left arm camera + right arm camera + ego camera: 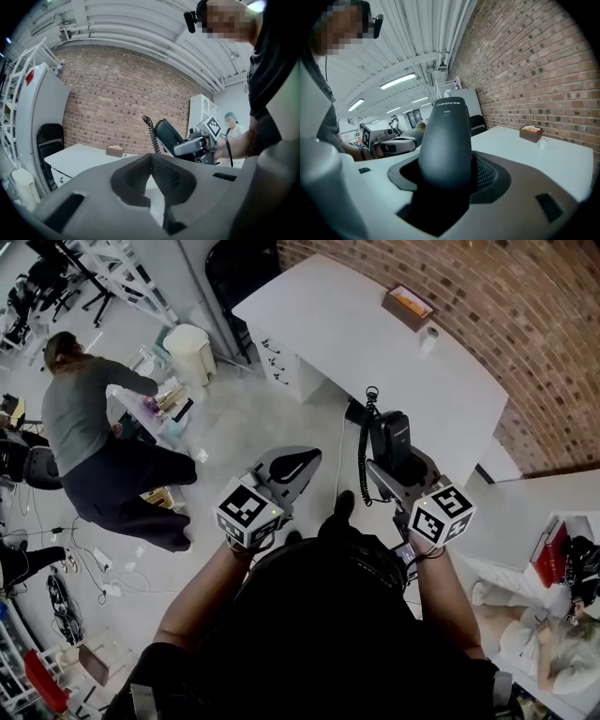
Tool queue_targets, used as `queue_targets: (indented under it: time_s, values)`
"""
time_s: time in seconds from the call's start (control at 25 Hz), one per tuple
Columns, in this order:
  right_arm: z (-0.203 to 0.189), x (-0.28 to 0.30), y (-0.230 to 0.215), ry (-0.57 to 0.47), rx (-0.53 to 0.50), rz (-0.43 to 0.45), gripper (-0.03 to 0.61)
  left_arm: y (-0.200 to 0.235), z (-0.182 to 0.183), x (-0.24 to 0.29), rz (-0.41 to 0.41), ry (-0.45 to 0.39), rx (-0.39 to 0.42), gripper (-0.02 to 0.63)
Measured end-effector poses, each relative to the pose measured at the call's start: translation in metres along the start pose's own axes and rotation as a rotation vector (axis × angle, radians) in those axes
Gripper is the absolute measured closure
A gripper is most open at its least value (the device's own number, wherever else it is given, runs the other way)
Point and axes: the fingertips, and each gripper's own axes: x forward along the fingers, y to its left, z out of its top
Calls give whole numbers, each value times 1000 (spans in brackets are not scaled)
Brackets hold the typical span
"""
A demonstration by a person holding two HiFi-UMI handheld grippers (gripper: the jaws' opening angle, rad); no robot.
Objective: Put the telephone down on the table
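Two-handed stance: clamps black telephone (392, 435) upright in right gripper (401, 476) jaws, coiled cord (363, 442) dangling, aloft beside the white surface (375, 334); holds left gripper (287, 471) at left, jaws closed together, empty.

The only print I can read is on the telephone (443, 140) held in my right gripper (445, 185) — small pale lettering near its top end. The upper line looks like "CHINOE", followed by characters too small to tell. Under it is a short code — "A061" or "A081", I can't settle which.
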Motion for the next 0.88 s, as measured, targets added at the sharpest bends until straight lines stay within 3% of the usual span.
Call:
queue_targets:
  time_s: [0.4,0.68,0.88]
  values:
    - [45,31,-101,13,-20,106,305,43,21,89,106,4,1,606]
    - [63,51,-138,25,-41,169,305,72,37,123,188,-14,2,606]
    - [69,65,-157,48,-38,185,305,90,35,140,201,0,-20,606]
